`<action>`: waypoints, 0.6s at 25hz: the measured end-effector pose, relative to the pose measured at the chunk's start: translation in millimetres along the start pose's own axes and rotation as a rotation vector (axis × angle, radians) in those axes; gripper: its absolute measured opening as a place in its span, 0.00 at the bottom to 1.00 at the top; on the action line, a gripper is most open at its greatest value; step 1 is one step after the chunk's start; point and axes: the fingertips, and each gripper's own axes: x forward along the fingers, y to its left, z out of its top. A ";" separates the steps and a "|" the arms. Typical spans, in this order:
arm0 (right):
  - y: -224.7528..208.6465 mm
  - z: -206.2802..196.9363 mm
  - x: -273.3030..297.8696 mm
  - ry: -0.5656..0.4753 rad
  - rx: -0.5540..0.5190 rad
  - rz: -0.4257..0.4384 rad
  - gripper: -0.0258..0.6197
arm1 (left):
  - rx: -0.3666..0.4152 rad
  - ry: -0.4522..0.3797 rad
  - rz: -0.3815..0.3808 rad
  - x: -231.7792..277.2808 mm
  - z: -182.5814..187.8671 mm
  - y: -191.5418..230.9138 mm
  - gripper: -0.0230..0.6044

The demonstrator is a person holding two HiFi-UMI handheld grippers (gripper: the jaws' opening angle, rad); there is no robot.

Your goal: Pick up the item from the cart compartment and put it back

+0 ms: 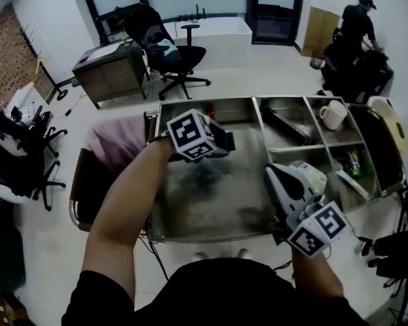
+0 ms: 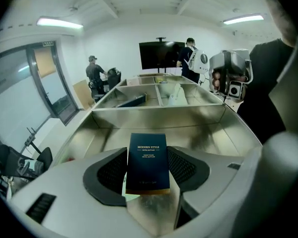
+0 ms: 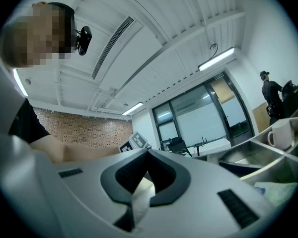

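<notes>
A dark blue box (image 2: 148, 163) printed "MODERN STYLE" stands upright between the pads of my left gripper (image 2: 148, 149), which press on both of its narrow sides. It hangs just over the floor of the cart's large compartment (image 2: 208, 133). In the head view the left gripper (image 1: 211, 156) reaches into that compartment (image 1: 190, 216), and the box shows only as a dark blur (image 1: 205, 173). My right gripper (image 1: 272, 175) hovers over the cart's right part, tilted upward. Its jaws (image 3: 148, 151) meet at the tips with nothing between them.
The steel cart's small right compartments hold a white mug (image 1: 333, 114), a dark flat item (image 1: 285, 124), a green packet (image 1: 353, 161) and a white bundle (image 1: 314, 176). Office chairs (image 1: 180, 60), a desk (image 1: 109, 73) and people (image 1: 357, 26) stand beyond the cart.
</notes>
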 end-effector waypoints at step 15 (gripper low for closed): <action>20.2 -8.8 11.0 0.015 0.000 0.043 0.07 | -0.319 -0.617 0.396 -134.4 37.8 -17.6 0.43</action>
